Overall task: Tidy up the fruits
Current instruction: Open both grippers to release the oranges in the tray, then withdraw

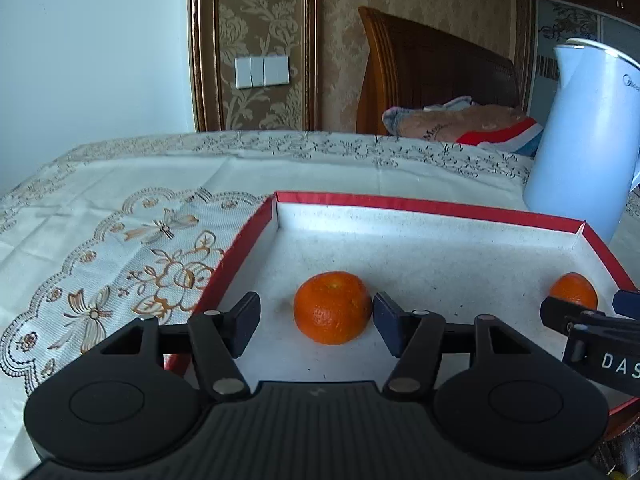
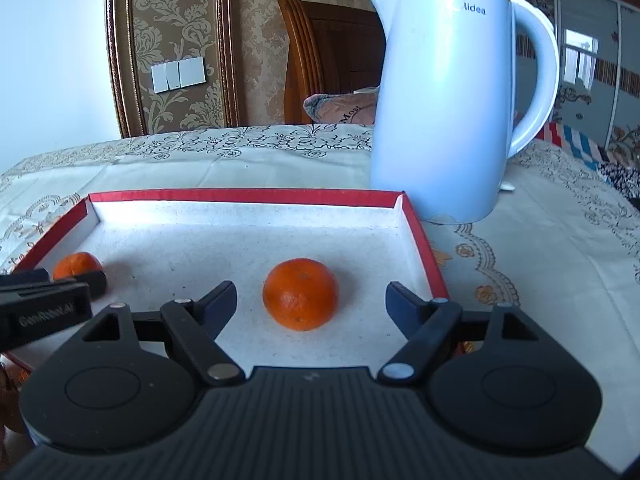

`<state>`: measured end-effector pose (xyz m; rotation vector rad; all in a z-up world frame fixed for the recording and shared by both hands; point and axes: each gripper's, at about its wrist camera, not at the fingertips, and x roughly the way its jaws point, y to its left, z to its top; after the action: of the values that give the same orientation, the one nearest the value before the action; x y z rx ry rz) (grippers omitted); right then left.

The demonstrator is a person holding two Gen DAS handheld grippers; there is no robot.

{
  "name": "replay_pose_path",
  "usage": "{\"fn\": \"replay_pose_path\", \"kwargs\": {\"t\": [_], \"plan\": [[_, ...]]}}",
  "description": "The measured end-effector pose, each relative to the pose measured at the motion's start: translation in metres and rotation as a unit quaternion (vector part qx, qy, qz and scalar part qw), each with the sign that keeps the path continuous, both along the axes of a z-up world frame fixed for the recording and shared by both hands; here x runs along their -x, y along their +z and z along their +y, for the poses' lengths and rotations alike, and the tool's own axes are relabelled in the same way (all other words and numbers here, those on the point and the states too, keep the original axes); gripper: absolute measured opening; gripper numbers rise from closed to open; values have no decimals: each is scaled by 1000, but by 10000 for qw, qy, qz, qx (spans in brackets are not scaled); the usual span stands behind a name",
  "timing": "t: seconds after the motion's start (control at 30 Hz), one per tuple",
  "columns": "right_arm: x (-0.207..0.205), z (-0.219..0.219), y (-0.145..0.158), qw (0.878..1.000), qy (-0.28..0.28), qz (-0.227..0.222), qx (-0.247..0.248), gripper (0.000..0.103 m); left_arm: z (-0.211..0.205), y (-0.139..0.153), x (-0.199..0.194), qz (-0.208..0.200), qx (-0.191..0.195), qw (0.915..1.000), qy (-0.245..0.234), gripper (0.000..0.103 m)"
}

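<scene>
Two oranges lie in a shallow red-rimmed box [image 1: 400, 202] [image 2: 240, 196] with a white floor. In the left wrist view, one orange [image 1: 332, 307] rests on the floor between the fingers of my left gripper [image 1: 316, 320]. The right pad is at its skin and the left pad stands clear, so the gripper is open. In the right wrist view, the other orange [image 2: 301, 294] sits between the wide-open fingers of my right gripper [image 2: 312, 300], touching neither. Each view shows the other gripper [image 1: 592, 306] [image 2: 60, 280] at its edge around its own orange [image 1: 574, 290] [image 2: 76, 266].
A tall white electric kettle [image 1: 580, 128] [image 2: 440, 100] stands just behind the box's far right corner. The box sits on a table with an embroidered cloth [image 1: 120, 240] [image 2: 540, 260]. A wooden headboard and a pillow lie beyond the table.
</scene>
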<state>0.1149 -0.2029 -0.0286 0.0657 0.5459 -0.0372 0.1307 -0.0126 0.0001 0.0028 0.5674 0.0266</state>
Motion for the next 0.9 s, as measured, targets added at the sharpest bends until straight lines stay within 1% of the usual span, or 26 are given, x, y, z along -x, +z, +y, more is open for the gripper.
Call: {"fn": "replay_pose_path", "kwargs": {"t": [0.07,0.13,0.2,0.37,0.5,0.7,0.8,0.9], "plan": [[3,-1,0,10000,0,-45,-18,88,-2,2,5,-167,-97,9998,27,68],[6,-5,1,9999,-33,-94,-103,91,-4,4,9,-321,-183,9993,22,68],[9,-8,2,9997,-69,-131,-213,95,-6,5,10,-363,-208,9991,-17,68],[15,-10,1,9996,-64,-126,-256,97,-2,5,17,-345,-228,9991,5,69],[29,-13,1,9993,-65,-225,-307,101,10,10,29,-396,-65,9991,104,69],[45,-21,2,9978,-97,-377,-546,101,29,13,51,-366,200,9990,140,69],[52,-20,1,9977,-46,-390,-555,101,38,13,61,-347,369,9986,139,69],[62,-17,0,9977,22,-403,-542,103,42,14,70,-342,455,9983,113,69]]}}
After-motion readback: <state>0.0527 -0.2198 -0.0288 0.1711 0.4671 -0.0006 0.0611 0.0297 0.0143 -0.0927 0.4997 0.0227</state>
